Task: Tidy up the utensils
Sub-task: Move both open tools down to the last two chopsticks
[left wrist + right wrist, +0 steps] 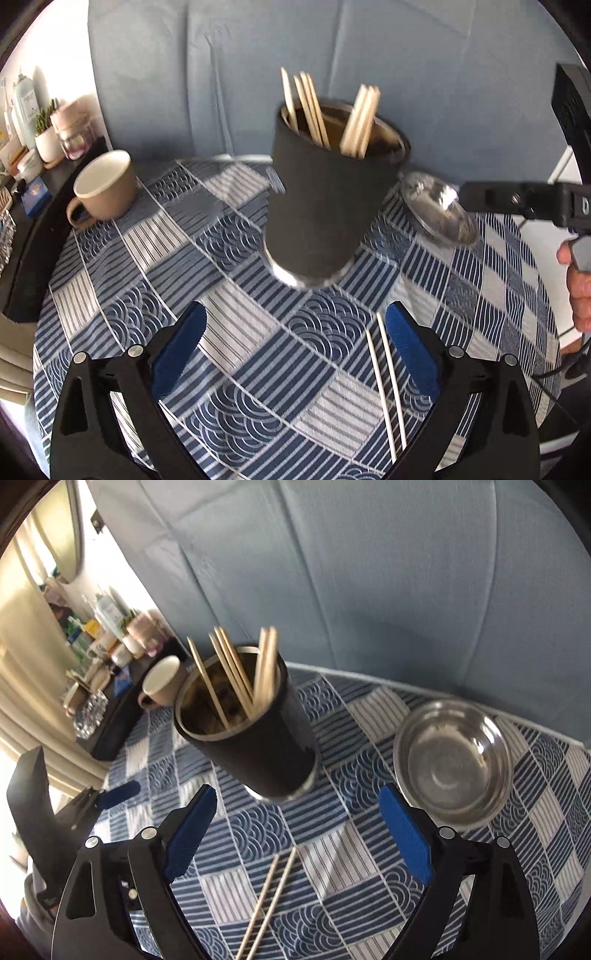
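Note:
A black cup (321,206) with a steel rim stands on the patterned tablecloth and holds several wooden chopsticks (314,110). It also shows in the right wrist view (255,746) with the chopsticks (236,675). A loose pair of chopsticks (386,387) lies on the cloth by my left gripper's right finger, and shows in the right wrist view (269,897) between my right gripper's fingers. My left gripper (295,350) is open and empty, in front of the cup. My right gripper (297,834) is open and empty above the loose pair.
A steel bowl (452,760) sits right of the cup, also in the left wrist view (436,214). A beige mug (103,188) stands at the table's left edge. A dark shelf (40,122) with jars and a plant is beyond it. A blue seat back (369,572) rises behind the table.

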Tool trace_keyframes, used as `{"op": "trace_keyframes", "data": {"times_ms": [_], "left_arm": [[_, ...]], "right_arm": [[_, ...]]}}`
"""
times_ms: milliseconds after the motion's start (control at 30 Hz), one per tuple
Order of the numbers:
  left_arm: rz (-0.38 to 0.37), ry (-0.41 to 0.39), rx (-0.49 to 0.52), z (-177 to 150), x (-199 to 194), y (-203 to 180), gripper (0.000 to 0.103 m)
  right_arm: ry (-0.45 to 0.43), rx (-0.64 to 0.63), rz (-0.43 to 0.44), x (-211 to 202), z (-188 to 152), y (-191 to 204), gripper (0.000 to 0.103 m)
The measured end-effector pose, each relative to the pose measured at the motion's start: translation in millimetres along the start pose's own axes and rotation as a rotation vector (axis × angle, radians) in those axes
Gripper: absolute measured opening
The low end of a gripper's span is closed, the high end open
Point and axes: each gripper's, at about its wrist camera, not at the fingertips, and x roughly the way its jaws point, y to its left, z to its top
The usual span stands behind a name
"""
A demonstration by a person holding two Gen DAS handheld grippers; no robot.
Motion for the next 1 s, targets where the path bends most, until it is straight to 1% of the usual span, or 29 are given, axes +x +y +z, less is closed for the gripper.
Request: {"op": "trace_keyframes", "data": {"times_ms": [133,200,267,400,500,667,733,800,933,1000], "left_arm": [[-0.032,0.083,0.025,-24,20,-15,0.095],[-0.030,0.124,0.030,-34,30,-21,0.095],[-0.018,0.142,0.058,-42,36,-29,0.095],[-0.020,0.194,0.099,-56,48,-46,0.095],[-0.007,0.208,0.136,-63,55,-55,0.095],[0.036,0.252,0.158,-69,66,-55,0.095],[0.044,0.266,0.163,-72,69,-56,0.095],[0.036,0.275,0.159,-74,70,-57,0.095],[0.057,0.296,0.192,-79,74,-65,0.096],[0.049,0.298,0.192,-81,75,-66,0.096]], "right_arm": [[0.075,0.010,-0.060,21,-17,-8,0.085],[0.111,0.006,-0.087,30,-26,-12,0.085],[0.150,0.005,-0.111,40,-37,-15,0.085],[0.209,0.014,-0.119,55,-52,-22,0.085],[0.244,0.012,-0.127,63,-61,-23,0.085],[0.286,-0.001,-0.126,66,-69,-17,0.084],[0.305,-0.019,-0.127,69,-72,-12,0.082],[0.320,-0.033,-0.133,73,-74,-7,0.081],[0.346,-0.035,-0.126,78,-78,0,0.070],[0.365,-0.034,-0.113,80,-79,1,0.065]]}}
